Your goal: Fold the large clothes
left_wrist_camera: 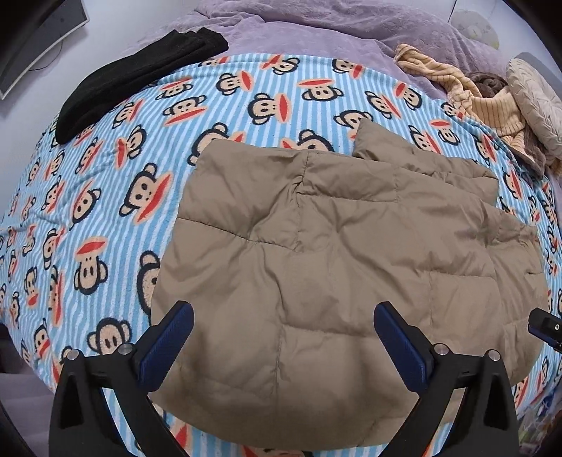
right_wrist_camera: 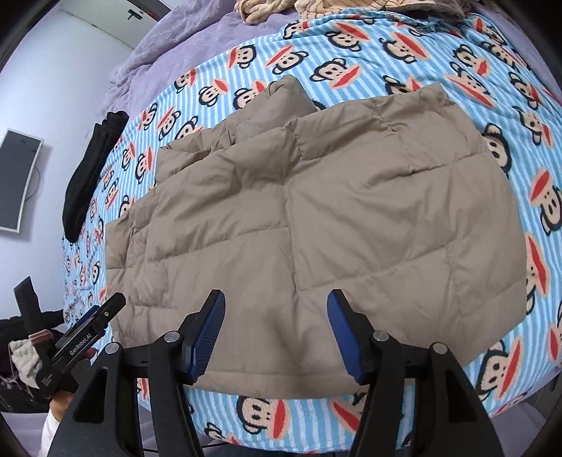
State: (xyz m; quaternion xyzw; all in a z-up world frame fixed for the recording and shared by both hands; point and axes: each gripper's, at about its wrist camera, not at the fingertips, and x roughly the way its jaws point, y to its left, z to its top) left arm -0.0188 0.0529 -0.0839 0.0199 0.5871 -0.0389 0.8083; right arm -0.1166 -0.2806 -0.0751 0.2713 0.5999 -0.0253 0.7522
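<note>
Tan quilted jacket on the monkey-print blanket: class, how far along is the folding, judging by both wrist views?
Done: the tan quilted jacket lies folded into a rough rectangle, layered edges showing. In hand: nothing; left gripper and right gripper hover open over its near edge. Left: perhaps another fold, and the striped garment pile is unfolded.

A home bedroom: a bed spread with a blue-and-white striped fleece blanket printed with cartoon monkey faces (left_wrist_camera: 116, 197), a rumpled lilac plush duvet (left_wrist_camera: 316, 24) beyond it, and what may be a wall-mounted screen (right_wrist_camera: 14, 182).
</note>
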